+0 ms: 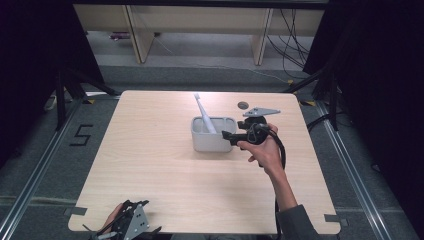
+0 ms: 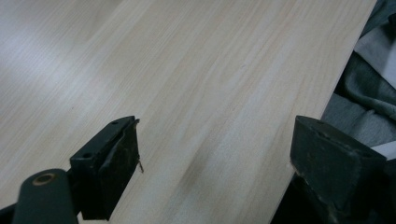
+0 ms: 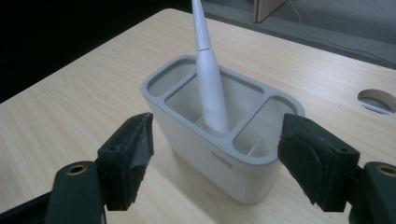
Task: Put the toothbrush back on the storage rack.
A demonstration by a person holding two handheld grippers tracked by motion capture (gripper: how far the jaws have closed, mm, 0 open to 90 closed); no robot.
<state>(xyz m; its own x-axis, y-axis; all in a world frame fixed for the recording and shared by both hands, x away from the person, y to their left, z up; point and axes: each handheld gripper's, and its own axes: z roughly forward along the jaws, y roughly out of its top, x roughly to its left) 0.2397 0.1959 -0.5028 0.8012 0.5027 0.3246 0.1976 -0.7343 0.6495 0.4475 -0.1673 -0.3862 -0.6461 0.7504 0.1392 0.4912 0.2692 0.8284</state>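
Spanning the high view, the pale wooden desk [image 1: 165, 190] carries a grey-rimmed white plastic holder with three compartments [image 1: 213, 134] near its centre. A white toothbrush with a tapered handle [image 1: 205, 114] stands tilted in the holder's middle compartment. The right hand-held gripper [image 3: 215, 161], held just beside the holder's right end, has its jaws spread wide with nothing between them, the holder just ahead of them. The left hand-held gripper [image 2: 215, 158] hovers at the desk's near edge, jaws wide apart and empty
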